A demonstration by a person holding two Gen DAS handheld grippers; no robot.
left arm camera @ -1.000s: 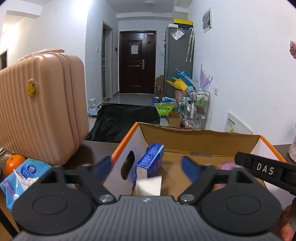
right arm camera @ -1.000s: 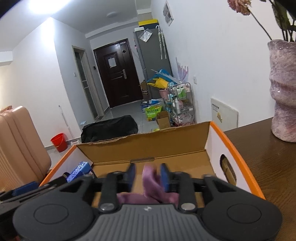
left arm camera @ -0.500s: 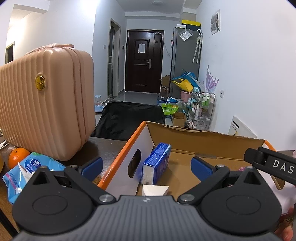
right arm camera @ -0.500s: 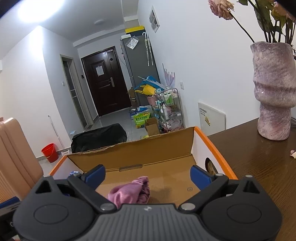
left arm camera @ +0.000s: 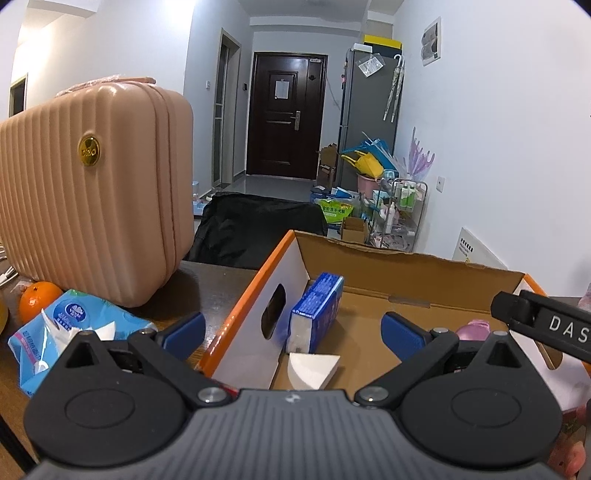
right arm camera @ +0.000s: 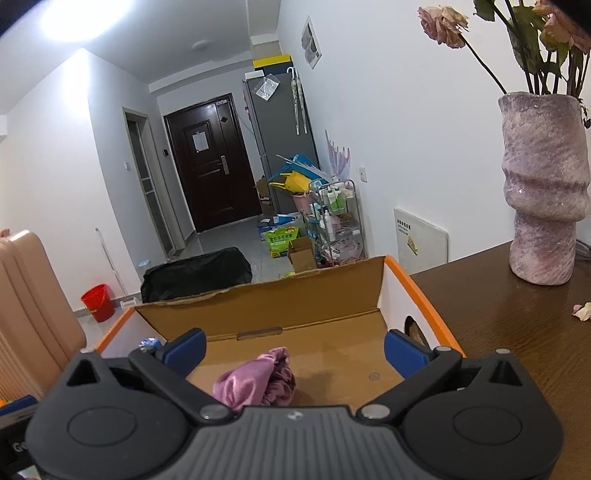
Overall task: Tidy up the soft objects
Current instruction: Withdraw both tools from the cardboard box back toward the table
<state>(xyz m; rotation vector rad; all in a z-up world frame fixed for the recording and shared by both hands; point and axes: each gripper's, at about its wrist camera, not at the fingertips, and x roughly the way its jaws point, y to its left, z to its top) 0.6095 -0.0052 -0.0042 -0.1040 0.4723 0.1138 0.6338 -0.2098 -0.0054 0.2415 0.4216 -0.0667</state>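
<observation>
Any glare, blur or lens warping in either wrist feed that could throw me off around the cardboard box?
Left wrist view: sharp, evenly lit; fisheye bows the pink suitcase; cardboard box reads clearly. Right wrist view: ceiling light blows out the top-left corner, mild sheen on the table; pink cloth in the box stays crisp.

Pink satin cloth (right arm camera: pixel 258 382); orange-edged white box (right arm camera: pixel 424 295); blue tissue pack (left arm camera: pixel 316 312); ribbed peach suitcase (left arm camera: pixel 92 192).

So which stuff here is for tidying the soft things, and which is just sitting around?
For the job:
- cardboard box
- pink cloth, lying in the box
- blue tissue pack, standing in the box
- wet wipes pack, outside on the table

Just lying about:
- pink suitcase
- orange
- vase
</observation>
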